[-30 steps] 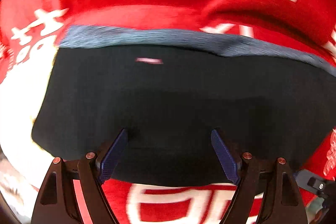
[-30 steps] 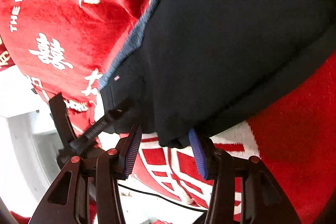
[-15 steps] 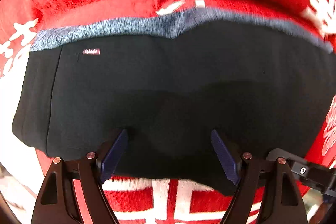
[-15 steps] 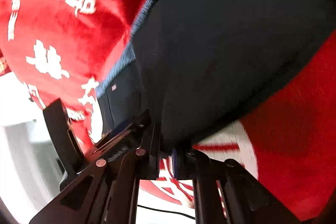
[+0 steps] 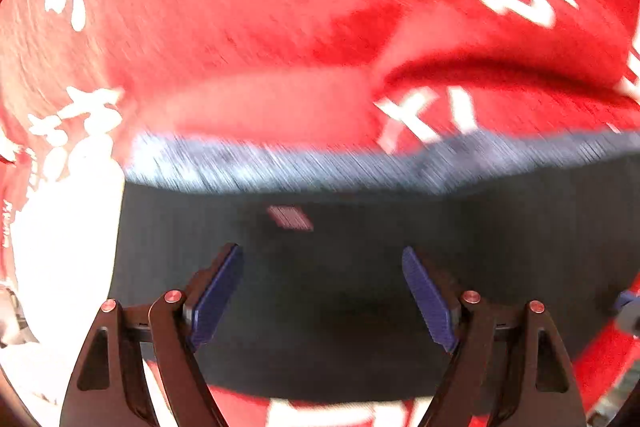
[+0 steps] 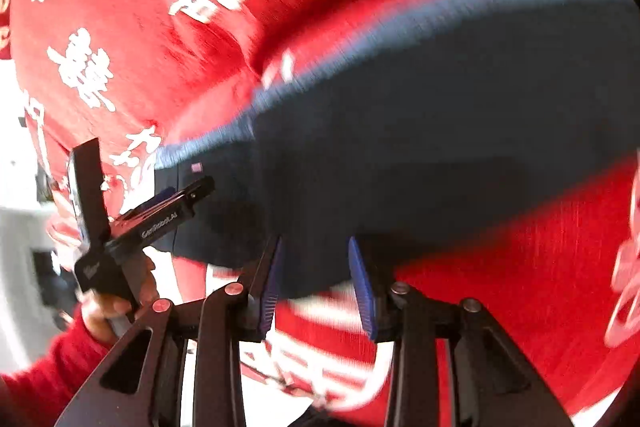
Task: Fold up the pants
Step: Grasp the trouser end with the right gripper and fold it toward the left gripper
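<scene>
The dark navy pants [image 5: 360, 267] lie folded on a red blanket, with a grey-blue waistband [image 5: 280, 167] along the far edge and a small pink label [image 5: 289, 218]. My left gripper [image 5: 322, 291] is open, its blue pads over the pants' near part, holding nothing. In the right wrist view the pants [image 6: 420, 155] stretch up to the right. My right gripper [image 6: 316, 279] is open, its pads on either side of the pants' near edge. The left gripper [image 6: 176, 205] shows there at the pants' left end, held by a hand [image 6: 116, 303].
A red blanket [image 5: 260, 27] with white characters covers the surface and has a raised fold behind the waistband. The blanket's white-patterned border [image 6: 320, 359] runs along the near edge. A pale floor area [image 6: 24, 227] lies to the left.
My right gripper was shut on the pants' edge half a second ago and has now opened. The left gripper has shifted over the pants, staying open. Both views are motion-blurred.
</scene>
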Demonstrator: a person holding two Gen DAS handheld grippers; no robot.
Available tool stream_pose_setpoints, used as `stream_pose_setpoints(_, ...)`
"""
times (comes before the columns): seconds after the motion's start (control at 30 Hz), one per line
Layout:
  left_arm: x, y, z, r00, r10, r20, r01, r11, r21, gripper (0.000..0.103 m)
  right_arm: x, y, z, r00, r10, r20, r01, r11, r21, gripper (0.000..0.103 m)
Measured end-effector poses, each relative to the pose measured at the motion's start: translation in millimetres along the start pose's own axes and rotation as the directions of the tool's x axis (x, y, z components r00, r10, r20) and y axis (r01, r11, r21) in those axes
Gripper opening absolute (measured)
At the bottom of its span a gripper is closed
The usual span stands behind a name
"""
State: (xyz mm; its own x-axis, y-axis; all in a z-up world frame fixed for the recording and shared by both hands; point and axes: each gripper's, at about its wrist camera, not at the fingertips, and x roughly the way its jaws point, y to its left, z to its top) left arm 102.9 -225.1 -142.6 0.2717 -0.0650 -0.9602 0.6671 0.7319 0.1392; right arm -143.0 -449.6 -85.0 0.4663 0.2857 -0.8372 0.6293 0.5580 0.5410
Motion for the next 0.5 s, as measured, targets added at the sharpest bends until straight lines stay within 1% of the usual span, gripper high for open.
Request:
stream_pose_setpoints(0.03,9.1,4.8,8.6,1.000,0.026,0.010,-0.026,1.000,0.006,0.083,4.7,8.0,13.0,1.000,-0.015,0.009,0.015,0.999,-0.034,0.038)
stream_pose_setpoints(0.07,17.5,10.6,18.4,0.999,0.052,0.012,-0.053,0.999,0.015,0.083,13.1,18.6,29.5,1.000,-0.013,0.016,0.014,0.997,-0.073,0.038)
stream_pose_setpoints(0.13,25.0,27.8,24.9,0.994,0.114,0.005,-0.114,0.993,0.018,0.083,28.7,33.7,49.3,1.000,0.010,0.001,-0.010,0.995,-0.097,0.038)
stream_pose_setpoints(0.17,25.7,37.3,26.9,0.993,0.116,0.004,-0.116,0.993,-0.009,0.083,42.3,44.9,59.1,0.999,0.037,-0.024,-0.039,0.993,-0.112,0.038)
stream_pose_setpoints(0.23,17.9,62.8,23.7,0.998,0.061,0.014,-0.059,0.994,-0.096,0.083,62.7,66.5,68.3,0.997,0.053,-0.060,-0.062,0.985,-0.162,0.038)
stream_pose_setpoints(0.27,14.7,72.4,20.2,0.999,0.048,0.013,-0.046,0.991,-0.122,0.083,75.2,82.8,71.7,0.996,0.045,-0.076,-0.061,0.973,-0.223,0.041)
stream_pose_setpoints(0.3,11.8,82.3,15.3,0.999,0.048,0.011,-0.046,0.989,-0.139,0.083,86.7,98.0,71.8,0.995,0.031,-0.090,-0.055,0.959,-0.277,0.046)
stream_pose_setpoints(0.33,10.4,86.8,11.8,0.999,0.051,0.010,-0.049,0.988,-0.144,0.083,97.0,112.2,73.2,0.995,0.012,-0.104,-0.047,0.940,-0.337,0.049)
stream_pose_setpoints(0.37,8.0,97.5,4.8,0.999,0.053,0.008,-0.051,0.987,-0.151,0.083,103.7,122.6,73.1,0.993,0.002,-0.114,-0.046,0.922,-0.385,0.050)
stream_pose_setpoints(0.4,7.9,105.1,0.9,0.999,0.054,0.005,-0.052,0.987,-0.154,0.083,112.6,138.0,74.7,0.992,-0.001,-0.129,-0.057,0.893,-0.446,0.050)
stream_pose_setpoints(0.47,9.4,127.1,-8.4,0.999,0.051,-0.002,-0.051,0.983,-0.174,0.083,126.4,159.0,78.7,0.988,0.003,-0.158,-0.085,0.853,-0.515,0.051)
stream_pose_setpoints(0.5,1.7,124.7,-18.9,0.999,0.049,-0.005,-0.049,0.982,-0.183,0.083,134.7,170.9,80.9,0.984,0.004,-0.175,-0.102,0.828,-0.551,0.053)
